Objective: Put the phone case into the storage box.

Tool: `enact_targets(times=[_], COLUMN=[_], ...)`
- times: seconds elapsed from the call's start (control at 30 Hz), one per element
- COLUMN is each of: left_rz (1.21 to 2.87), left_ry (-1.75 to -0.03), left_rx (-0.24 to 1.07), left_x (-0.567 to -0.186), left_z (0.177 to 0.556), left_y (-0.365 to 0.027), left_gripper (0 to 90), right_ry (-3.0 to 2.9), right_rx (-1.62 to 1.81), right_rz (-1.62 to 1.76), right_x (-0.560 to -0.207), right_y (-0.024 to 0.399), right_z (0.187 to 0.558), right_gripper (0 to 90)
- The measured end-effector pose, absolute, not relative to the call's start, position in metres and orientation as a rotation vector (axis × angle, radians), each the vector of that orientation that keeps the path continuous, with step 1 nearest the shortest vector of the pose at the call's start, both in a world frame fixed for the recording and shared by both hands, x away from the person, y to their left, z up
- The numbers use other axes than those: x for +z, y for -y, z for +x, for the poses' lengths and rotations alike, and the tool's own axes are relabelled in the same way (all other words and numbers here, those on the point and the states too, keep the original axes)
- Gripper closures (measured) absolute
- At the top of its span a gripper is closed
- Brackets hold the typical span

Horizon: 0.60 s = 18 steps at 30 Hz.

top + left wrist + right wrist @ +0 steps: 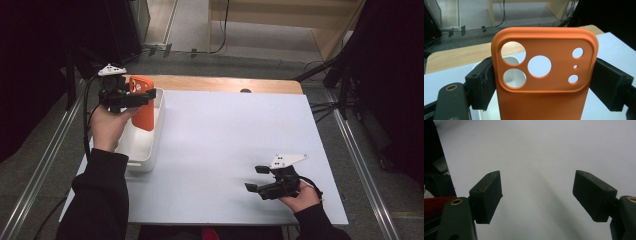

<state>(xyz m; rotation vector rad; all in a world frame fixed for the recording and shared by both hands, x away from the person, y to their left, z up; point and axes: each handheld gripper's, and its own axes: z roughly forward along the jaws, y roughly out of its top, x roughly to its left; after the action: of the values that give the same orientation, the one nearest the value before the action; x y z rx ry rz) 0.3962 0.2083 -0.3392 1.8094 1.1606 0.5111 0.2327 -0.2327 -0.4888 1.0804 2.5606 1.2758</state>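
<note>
Now we keep the orange phone case [544, 82] clamped by its two side edges in our left tongs [131, 98], upright above the white bin [150, 145] so it hangs clear of the walls. Our right tongs [260, 179] wait released and empty over the white surface [225, 140], well apart, leaving that side free.

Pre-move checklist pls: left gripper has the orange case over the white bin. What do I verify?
1. Grip: left gripper has its black jaws pressed on both long edges of the orange silicone phone case: ok.
2. Case pose: held upright, camera cut-outs at the top, not visibly skewed: ok.
3. Position: case hangs over the white rectangular plastic bin, near its far end: ok.
4. Bin interior: the part in view looks bare; the rest is hidden by the hand: cannot tell.
5. Right gripper: jaws open, nothing between them, low over the white table sheet, well apart from the bin: ok.
</note>
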Motion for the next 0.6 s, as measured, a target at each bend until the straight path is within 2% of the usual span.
enact_targets(times=[0.6], left_rz=[1.774], left_ry=[-1.167], left_rx=[0.570], left_x=[-0.327], left_z=[0.420], left_y=[-0.207], left_gripper=[15.8], right_ry=[-2.558], right_rx=[1.277], right_rz=[1.076], right_x=[-0.488], right_y=[0.232], right_z=[0.234], right_gripper=[22.3])
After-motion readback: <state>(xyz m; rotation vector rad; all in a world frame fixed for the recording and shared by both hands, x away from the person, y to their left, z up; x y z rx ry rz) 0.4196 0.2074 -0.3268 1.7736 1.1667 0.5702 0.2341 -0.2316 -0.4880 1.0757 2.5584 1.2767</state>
